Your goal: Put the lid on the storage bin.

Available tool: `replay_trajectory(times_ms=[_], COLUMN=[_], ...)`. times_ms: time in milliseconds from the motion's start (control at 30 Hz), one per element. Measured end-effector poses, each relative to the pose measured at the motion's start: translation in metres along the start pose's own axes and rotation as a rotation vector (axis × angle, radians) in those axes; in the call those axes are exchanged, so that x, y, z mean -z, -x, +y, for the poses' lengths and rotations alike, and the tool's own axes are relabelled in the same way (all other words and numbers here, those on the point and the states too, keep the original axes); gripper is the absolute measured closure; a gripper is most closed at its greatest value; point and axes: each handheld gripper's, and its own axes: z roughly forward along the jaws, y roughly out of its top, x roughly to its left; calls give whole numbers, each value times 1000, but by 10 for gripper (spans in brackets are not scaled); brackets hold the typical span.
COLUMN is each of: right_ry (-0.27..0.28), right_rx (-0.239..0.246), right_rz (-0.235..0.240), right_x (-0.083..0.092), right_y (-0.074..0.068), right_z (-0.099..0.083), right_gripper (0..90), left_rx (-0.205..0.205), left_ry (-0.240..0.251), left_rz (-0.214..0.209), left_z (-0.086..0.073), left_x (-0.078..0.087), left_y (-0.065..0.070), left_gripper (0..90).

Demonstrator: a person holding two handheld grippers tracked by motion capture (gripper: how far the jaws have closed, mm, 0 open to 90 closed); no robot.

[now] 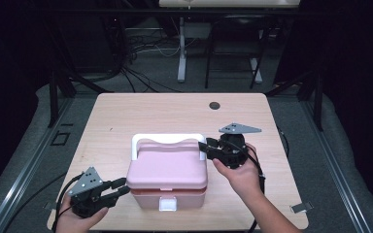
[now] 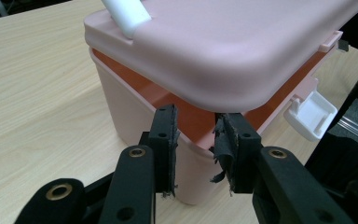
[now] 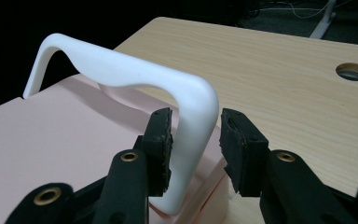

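On the bench (image 1: 126,111), centre: pink box (image 1: 167,170), lid ajar, white handle (image 1: 167,138) raised. Right gripper (image 3: 196,140): jaws apart, astride the handle's upright, one pad touching. Left gripper (image 2: 196,140): jaws apart at box's front corner, nothing held

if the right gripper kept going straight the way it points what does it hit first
Most likely the white plastic handle of the pink lidded box: its upright already stands between the right gripper's open jaws, seemingly untouched.
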Motion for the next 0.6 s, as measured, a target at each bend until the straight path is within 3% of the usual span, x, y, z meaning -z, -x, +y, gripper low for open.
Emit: replay_trajectory(times_ms=[600], right_ry=[18], right_rx=[-27], right_rz=[-11], right_x=[8], right_y=[9], right_z=[-10], right_gripper=[637], left_rx=[12], left_ry=[-13], left_rz=[-4], left_z=[-5], left_x=[-2], left_y=[1], left_gripper=[688])
